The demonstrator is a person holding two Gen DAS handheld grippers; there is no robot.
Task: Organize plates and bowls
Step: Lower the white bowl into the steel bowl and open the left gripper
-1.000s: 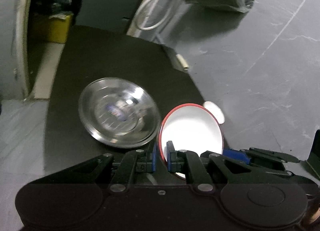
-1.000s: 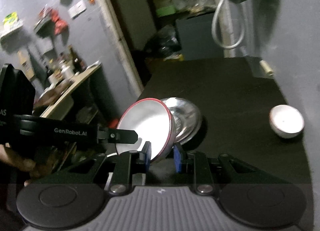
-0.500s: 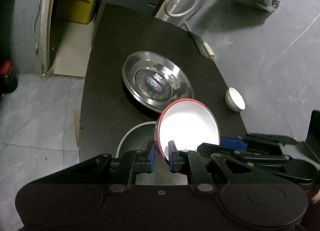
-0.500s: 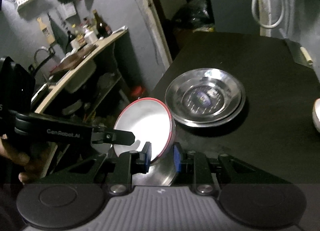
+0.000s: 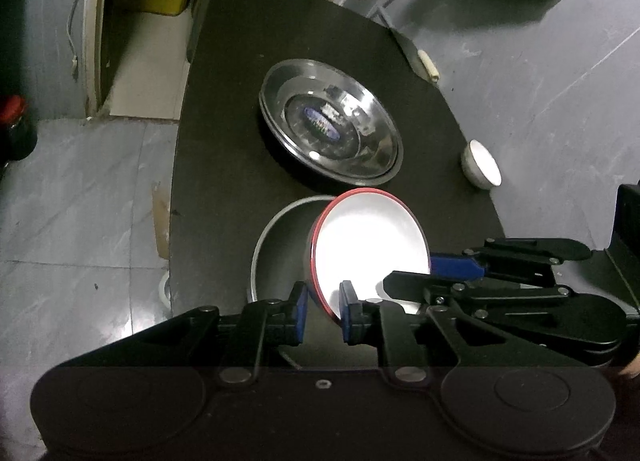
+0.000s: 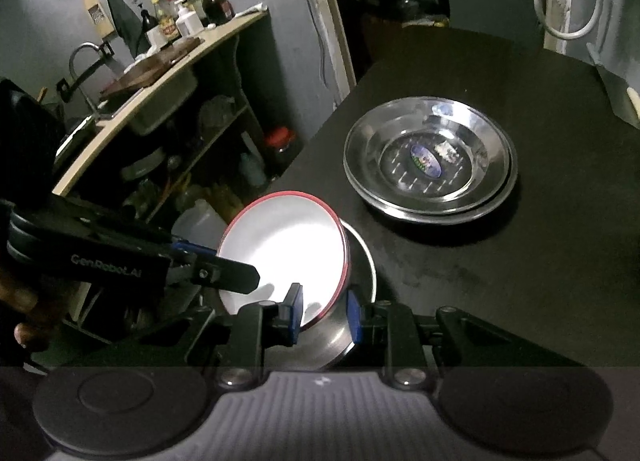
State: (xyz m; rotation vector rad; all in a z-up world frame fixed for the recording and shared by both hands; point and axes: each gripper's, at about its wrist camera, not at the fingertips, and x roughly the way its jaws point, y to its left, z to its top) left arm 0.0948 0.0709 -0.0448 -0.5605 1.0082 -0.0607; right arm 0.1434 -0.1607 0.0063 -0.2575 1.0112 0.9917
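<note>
Both claws carry one red-rimmed bowl (image 5: 370, 245), tilted, low over a grey pan (image 5: 276, 257) at the near edge of the dark bench (image 5: 224, 141). The step in hand looks like setting this bowl down into or onto the pan.

The left claw (image 5: 323, 311) straddles the bowl's near rim; its jaws are opening, and a gap shows on the outer side, so its hold is loosening or gone. The right claw (image 6: 325, 311) is clenched on the rim from the other side and seems to bear the weight.

Next move, as I judge it: lower the bowl until its base rests level in the pan, then let the right claw go. With one side freed and the bowl tilted, it could swing or slide off a smooth rim.

The bowl is round, shallow, glossy white inside with a thin red edge; probably enamel or melamine, hard and slick. The pan is dull grey metal with a rolled lip. Farther back two nested steel plates (image 5: 330, 137) sit shiny and wide, with a label in the middle. A small white cup (image 5: 480, 163) stands apart near the bench's right edge. The bench top is matt black.
</note>
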